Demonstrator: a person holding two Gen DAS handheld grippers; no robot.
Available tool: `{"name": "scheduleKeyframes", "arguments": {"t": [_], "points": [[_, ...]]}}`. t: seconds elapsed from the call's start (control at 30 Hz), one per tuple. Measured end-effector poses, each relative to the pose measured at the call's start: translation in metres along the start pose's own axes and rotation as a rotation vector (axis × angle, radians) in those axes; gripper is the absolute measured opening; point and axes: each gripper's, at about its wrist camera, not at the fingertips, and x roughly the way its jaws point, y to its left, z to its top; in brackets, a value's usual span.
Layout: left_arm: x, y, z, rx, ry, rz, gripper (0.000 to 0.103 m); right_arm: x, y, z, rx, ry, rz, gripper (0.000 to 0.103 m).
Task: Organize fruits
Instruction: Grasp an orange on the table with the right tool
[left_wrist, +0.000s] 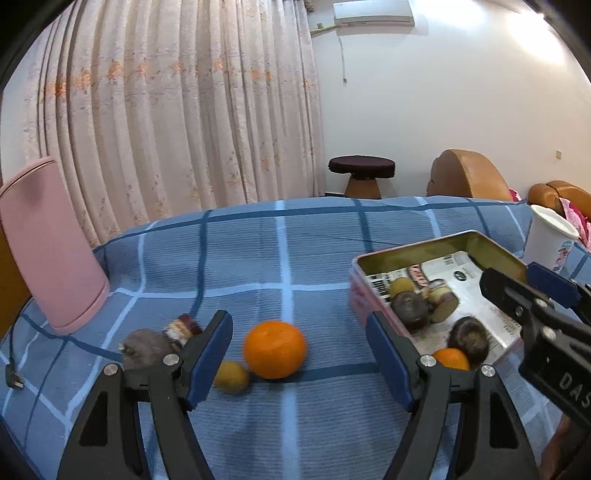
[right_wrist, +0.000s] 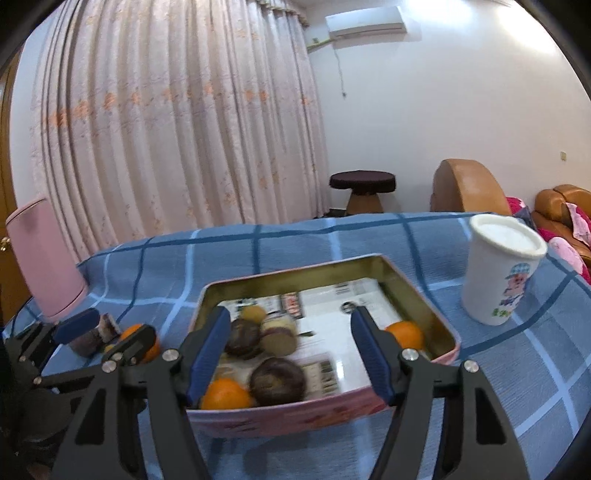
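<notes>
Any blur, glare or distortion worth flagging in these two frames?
Left wrist view: orange on the cloth is motion-smeared; wall glare top right; curtain bows from fisheye. Right wrist view: fruits in the tin are soft, the white cup slightly blurred, similar glare.

Ahead between my left tool's (left_wrist: 299, 345) fingers lies an orange (left_wrist: 275, 349) on the bench (left_wrist: 258, 258); the tin (left_wrist: 436, 254) sits to its right (fruit inside), a cup (left_wrist: 550, 236) behind.

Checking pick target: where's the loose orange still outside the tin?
In the left wrist view the orange sits on the blue checked cloth between the open left gripper fingers, left of the tin.
</notes>
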Motion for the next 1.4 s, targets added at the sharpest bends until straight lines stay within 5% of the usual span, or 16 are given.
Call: {"name": "scheduleKeyframes", "arguments": {"t": [0.37,0.83,1.1,1.23,1.4], "points": [[0.000,0.069,-0.007,-0.063,0.026,0.097,0.076,0.007,0.052,-0.011,-0.053,0.057,0.076,0.058],[-0.011,0.175,-0.007,-0.266,0.014,0.239,0.076,0.044,0.130,-0.022,-0.144,0.214,0.189,0.040],[-0.017,0.182,-0.004,-0.279,0.002,0.227,0.076,0.074,0.147,-0.018,-0.144,0.274,0.167,0.040],[-0.018,0.180,-0.002,-0.273,-0.001,0.216,0.076,0.086,0.147,-0.012,-0.137,0.284,0.148,0.054],[-0.019,0.176,-0.001,-0.255,-0.008,0.202,0.076,0.097,0.143,-0.011,-0.133,0.327,0.141,0.057]]}}
